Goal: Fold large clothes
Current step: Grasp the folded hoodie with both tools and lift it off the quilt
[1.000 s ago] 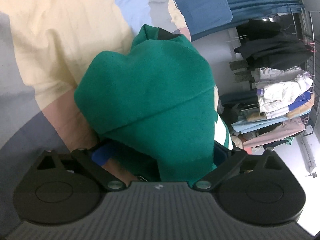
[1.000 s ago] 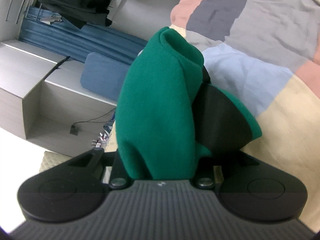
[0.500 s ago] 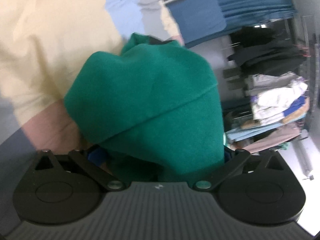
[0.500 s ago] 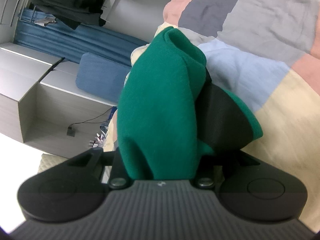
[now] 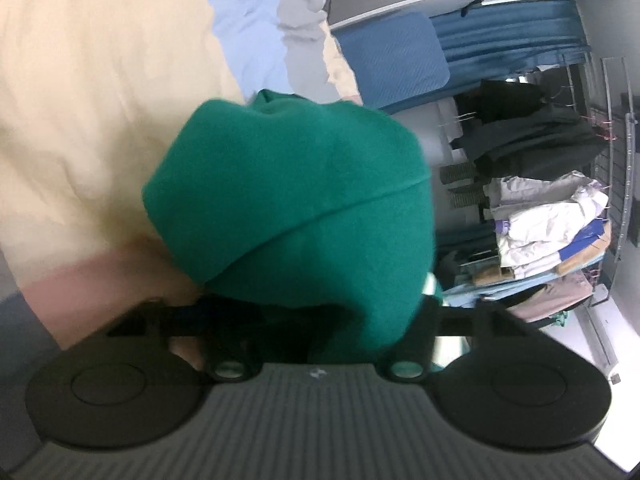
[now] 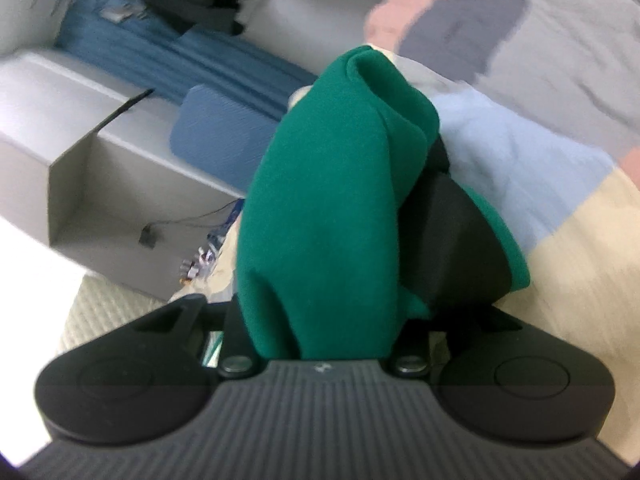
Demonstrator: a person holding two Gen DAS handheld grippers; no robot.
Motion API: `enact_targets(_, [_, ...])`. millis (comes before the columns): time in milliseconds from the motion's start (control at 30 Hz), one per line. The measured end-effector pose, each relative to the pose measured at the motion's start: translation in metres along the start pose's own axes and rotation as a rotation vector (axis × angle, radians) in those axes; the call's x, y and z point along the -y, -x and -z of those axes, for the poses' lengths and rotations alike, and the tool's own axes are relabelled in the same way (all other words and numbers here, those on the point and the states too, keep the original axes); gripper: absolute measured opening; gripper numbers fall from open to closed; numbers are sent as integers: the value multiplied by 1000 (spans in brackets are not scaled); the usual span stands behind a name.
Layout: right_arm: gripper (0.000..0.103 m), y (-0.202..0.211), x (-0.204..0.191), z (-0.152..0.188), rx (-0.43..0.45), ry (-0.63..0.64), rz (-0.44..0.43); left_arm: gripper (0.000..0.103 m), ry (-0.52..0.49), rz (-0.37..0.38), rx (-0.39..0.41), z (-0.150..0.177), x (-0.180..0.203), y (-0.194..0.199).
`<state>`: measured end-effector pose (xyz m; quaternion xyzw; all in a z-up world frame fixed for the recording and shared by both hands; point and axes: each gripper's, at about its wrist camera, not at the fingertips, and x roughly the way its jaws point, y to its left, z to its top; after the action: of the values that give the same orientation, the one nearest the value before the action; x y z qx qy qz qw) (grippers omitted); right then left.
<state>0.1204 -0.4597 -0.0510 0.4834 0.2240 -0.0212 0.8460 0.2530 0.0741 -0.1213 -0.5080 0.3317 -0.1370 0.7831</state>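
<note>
Patchwork bed (image 5: 100, 100) under green garment (image 5: 288, 208) | left tool (image 5: 316, 320) jaws just closing on garment | right tool (image 6: 320, 320) clamps garment, far-left shelf (image 6: 80, 152)

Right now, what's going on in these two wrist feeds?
A person with a handheld gripper in each hand is folding a green garment over a patchwork bedspread. The right gripper is shut on a thick bunch of it. The left gripper has just been closing, with the fabric bunched between its jaws; whether its pads press yet is hidden.
</note>
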Motion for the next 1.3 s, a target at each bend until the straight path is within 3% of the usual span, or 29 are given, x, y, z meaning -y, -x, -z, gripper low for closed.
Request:
enact_targets(100, [33, 18, -20, 2, 14, 98, -57, 35, -25, 10, 9, 1, 6, 7])
enact_targets(200, [33, 39, -32, 2, 30, 148, -92, 30, -58, 35, -5, 1, 14, 18])
enact_targets(467, [33, 117, -40, -18, 118, 146, -186, 30, -160, 143, -67, 27, 72, 57])
enact_targets(667, [33, 195, -45, -61, 221, 163, -206, 30, -242, 233, -99, 61, 158, 62])
enact_targets(867, [33, 287, -38, -116, 371, 199, -182, 30, -280, 366, -149, 125, 255, 37])
enact_targets(1033, [33, 345, 12, -152, 480, 148, -106, 30, -315, 418, -228, 203, 313, -9])
enact_targets(1167, [33, 368, 67, -164, 534, 92, -19, 30, -347, 402, -314, 268, 330, -58])
enact_targets(1300, [33, 377, 138, -153, 570, 42, 61, 30, -329, 366, -408, 335, 301, -106])
